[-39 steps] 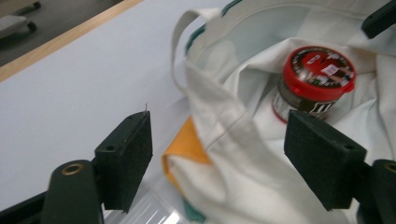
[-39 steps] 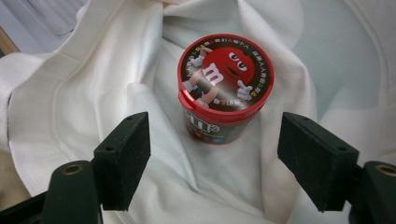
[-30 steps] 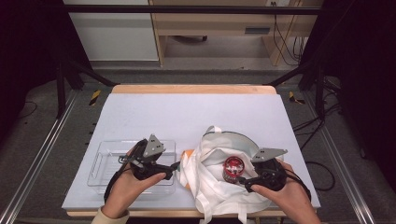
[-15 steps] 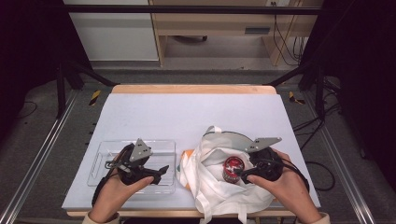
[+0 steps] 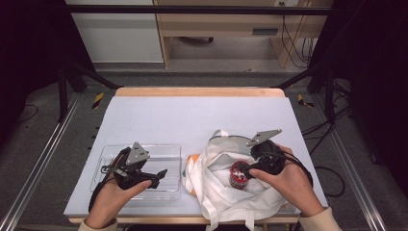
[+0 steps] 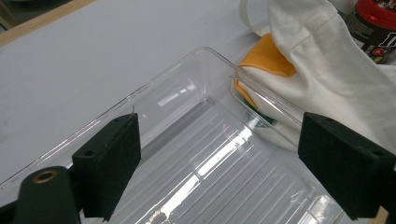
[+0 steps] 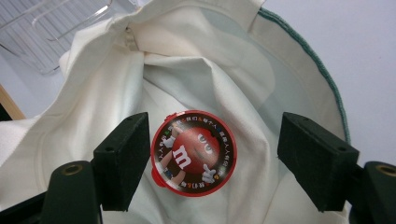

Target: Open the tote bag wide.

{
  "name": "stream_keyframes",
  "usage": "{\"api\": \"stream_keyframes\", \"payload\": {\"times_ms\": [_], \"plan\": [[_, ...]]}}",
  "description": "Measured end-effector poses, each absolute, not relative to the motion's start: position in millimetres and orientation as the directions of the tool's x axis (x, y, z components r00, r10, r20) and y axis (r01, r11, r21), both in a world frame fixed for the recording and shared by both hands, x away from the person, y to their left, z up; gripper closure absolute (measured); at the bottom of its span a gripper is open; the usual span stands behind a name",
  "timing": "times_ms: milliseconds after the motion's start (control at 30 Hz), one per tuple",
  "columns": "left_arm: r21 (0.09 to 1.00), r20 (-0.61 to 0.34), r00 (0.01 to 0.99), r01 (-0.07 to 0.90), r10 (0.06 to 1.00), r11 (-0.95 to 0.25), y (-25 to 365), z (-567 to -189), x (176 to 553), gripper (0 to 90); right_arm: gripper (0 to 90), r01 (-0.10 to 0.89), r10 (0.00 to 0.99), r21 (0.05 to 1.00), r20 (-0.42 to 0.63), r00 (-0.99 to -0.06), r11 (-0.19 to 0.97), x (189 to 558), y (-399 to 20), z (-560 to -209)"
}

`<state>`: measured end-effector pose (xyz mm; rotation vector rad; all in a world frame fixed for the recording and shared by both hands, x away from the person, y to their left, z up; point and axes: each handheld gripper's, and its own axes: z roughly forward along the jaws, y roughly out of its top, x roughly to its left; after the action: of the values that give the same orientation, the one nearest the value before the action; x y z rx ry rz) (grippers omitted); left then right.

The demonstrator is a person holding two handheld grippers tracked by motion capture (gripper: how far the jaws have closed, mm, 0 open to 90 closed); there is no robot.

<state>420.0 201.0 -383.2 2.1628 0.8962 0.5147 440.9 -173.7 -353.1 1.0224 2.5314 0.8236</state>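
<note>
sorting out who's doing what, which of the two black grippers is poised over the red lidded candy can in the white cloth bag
The right gripper: its open jaws flank the red-lidded candy can inside the white cloth bag; the left gripper hovers over the clear plastic tray.

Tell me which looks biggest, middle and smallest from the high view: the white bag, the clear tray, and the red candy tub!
1. White bag, biggest.
2. Clear tray, a bit smaller.
3. Red candy tub, smallest by far, sitting in the bag.
</note>
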Motion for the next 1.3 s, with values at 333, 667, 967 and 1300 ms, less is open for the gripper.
{"api": "stream_keyframes", "payload": {"times_ms": [333, 667, 967, 1300], "plan": [[0.748, 0.084, 0.673, 0.445, 0.735, -0.493, 206, -383, 420, 12.9, 26.2, 0.570, 0.702, 0.552, -0.040, -0.711, 0.609, 446, -160, -373], [0.746, 0.082, 0.678, 0.444, 0.731, -0.496, 204, -385, 420, 12.8, 24.3, 0.602, 0.713, 0.516, -0.024, -0.701, 0.609, 450, -156, -389], [0.738, 0.087, 0.687, 0.442, 0.721, -0.510, 201, -387, 420, 12.7, 23.0, 0.616, 0.715, 0.496, -0.014, -0.699, 0.612, 452, -158, -401], [0.735, 0.085, 0.687, 0.446, 0.722, -0.511, 202, -387, 420, 12.7, 24.7, 0.637, 0.722, 0.472, 0.002, -0.692, 0.609, 455, -153, -412]]}}
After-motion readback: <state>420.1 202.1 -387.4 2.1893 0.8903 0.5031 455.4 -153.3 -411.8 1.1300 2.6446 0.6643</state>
